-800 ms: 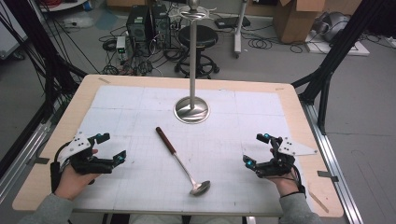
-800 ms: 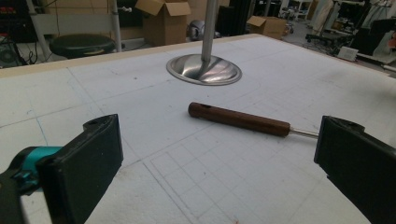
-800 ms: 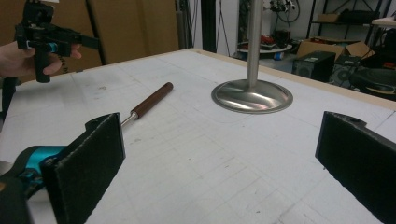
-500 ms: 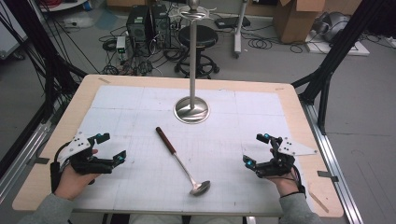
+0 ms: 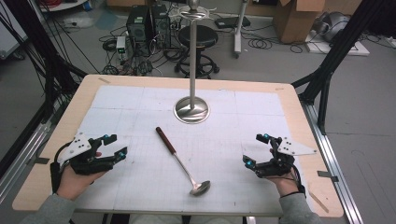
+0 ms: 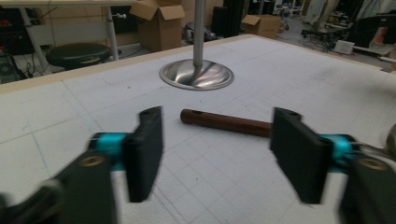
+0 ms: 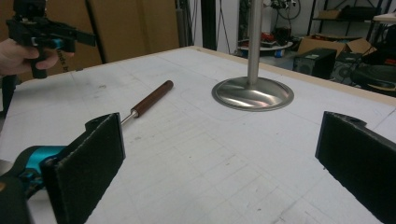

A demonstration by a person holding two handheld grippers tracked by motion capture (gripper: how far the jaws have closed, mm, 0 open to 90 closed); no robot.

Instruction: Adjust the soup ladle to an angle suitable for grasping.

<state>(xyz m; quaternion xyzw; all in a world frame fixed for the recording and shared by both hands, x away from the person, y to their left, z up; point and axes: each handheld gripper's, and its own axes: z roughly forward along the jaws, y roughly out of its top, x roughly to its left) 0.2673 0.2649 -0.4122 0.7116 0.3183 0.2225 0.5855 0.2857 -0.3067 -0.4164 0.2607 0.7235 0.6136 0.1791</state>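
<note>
A metal ladle (image 5: pixel 180 161) with a dark brown handle lies flat in the middle of the white mat, its bowl toward the near edge. My left gripper (image 5: pixel 116 145) hovers left of the handle, jaws open and empty. In the left gripper view (image 6: pixel 217 154) the brown handle (image 6: pixel 224 122) lies on the mat beyond the jaws. My right gripper (image 5: pixel 254 150) is right of the ladle, open and empty. The right gripper view (image 7: pixel 219 163) looks across the mat at the handle (image 7: pixel 152 98) and at the other hand's gripper (image 7: pixel 46 35).
A steel stand with a round base (image 5: pixel 191 111) and a tall pole rises at the back middle of the mat, with hooks at its top. Its base also shows in both gripper views (image 6: pixel 196 74) (image 7: pixel 253 93). Bare wooden table edge (image 5: pixel 65 126) frames the mat.
</note>
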